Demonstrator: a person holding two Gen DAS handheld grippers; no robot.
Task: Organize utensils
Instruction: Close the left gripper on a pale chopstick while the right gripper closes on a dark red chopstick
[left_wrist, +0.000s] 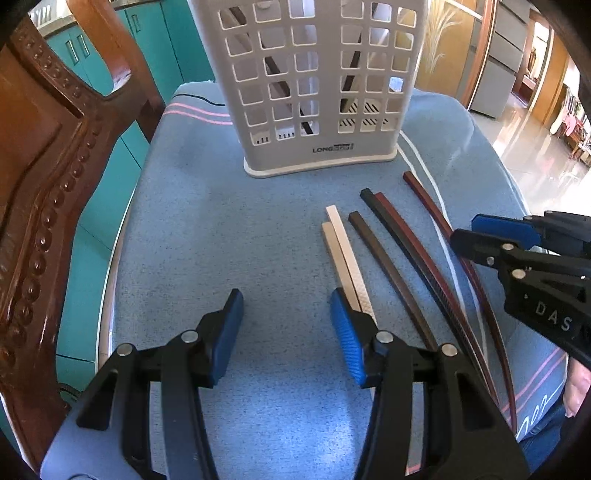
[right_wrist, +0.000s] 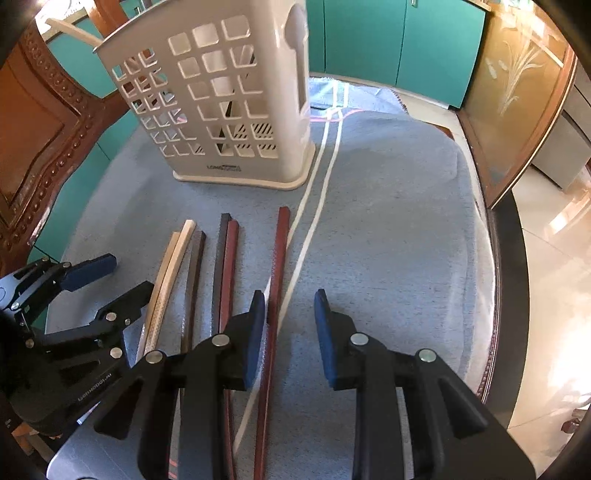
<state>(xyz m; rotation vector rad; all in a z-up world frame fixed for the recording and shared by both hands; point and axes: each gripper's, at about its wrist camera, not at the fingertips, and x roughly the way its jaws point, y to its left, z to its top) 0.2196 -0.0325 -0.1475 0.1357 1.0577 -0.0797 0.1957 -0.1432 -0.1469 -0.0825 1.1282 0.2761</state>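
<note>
Left tool (left_wrist: 286, 332): its jaws are standing partly open with only bare blue cloth between the blue pads; it is gripping nothing. Its right pad (left_wrist: 347, 338) is sitting just beside the near ends of the two pale chopsticks; whether it is touching them cannot be told.

Right tool (right_wrist: 290, 334): its jaws are standing a little open and are holding nothing; its left pad (right_wrist: 256, 338) is sitting right against the lone red-brown chopstick, which is running past the outer side of that pad, not between the pads.

Pale chopsticks (left_wrist: 341, 251): two are lying side by side on the cloth, leftmost in the row.

Dark chopsticks (left_wrist: 384, 254): one brown stick is lying alone, then a black and a red-brown one are lying pressed together.

Lone red-brown chopstick (right_wrist: 277, 273): it is lying apart at the right end of the row, beside a white stripe in the cloth.

Holder (left_wrist: 314, 85): a pale plastic basket with square holes is standing upright beyond the sticks, with a few dark sticks showing inside.

Desk (left_wrist: 207, 229): it is lying under a blue cloth; a carved wooden chair (left_wrist: 48, 155) is standing at its left.
</note>
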